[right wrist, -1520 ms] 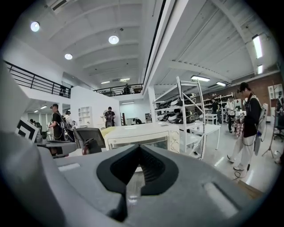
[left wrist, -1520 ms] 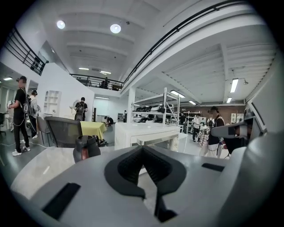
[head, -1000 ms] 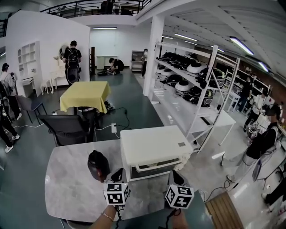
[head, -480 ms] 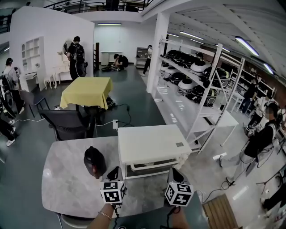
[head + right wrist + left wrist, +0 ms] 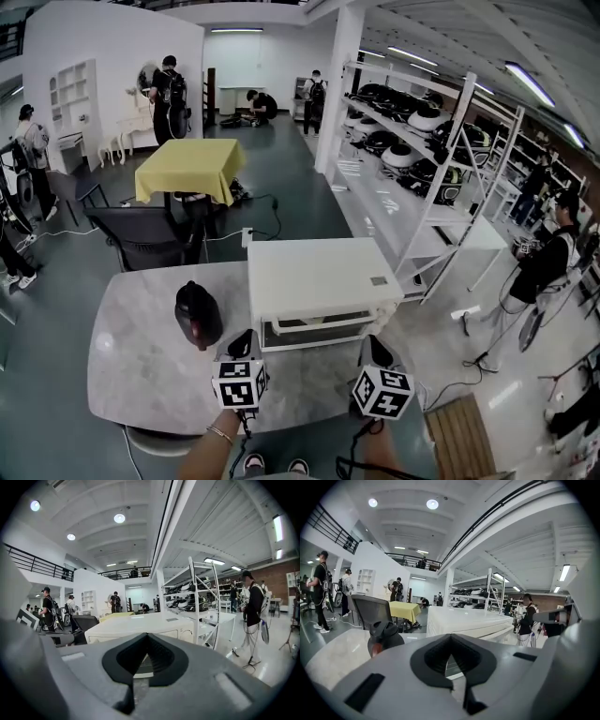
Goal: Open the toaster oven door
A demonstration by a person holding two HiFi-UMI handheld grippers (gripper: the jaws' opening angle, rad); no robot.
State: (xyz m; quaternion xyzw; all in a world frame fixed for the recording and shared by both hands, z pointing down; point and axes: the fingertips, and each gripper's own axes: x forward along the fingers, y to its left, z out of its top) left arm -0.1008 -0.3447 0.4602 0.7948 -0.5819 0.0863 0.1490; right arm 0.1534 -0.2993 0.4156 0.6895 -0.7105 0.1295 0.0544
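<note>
The white toaster oven (image 5: 319,277) stands on the grey marble table (image 5: 141,375), its door (image 5: 314,330) closed, with a long handle across the front. My left gripper (image 5: 242,343) is shut and empty, a short way off the oven's front left corner. My right gripper (image 5: 379,351) hovers off the front right corner, also shut with nothing in it. In the left gripper view the oven (image 5: 464,620) lies ahead beyond the left gripper (image 5: 451,641). In the right gripper view the oven (image 5: 140,625) fills the middle beyond the right gripper (image 5: 147,641).
A black round kettle-like pot (image 5: 198,314) sits on the table left of the oven, close to my left gripper. A dark office chair (image 5: 145,248) stands behind the table. White shelving (image 5: 422,159) runs along the right, and a person (image 5: 548,267) stands at the right.
The head view has shifted a little. My right gripper has edged slightly nearer the oven's front right corner. The left gripper keeps its place, and both stay shut.
</note>
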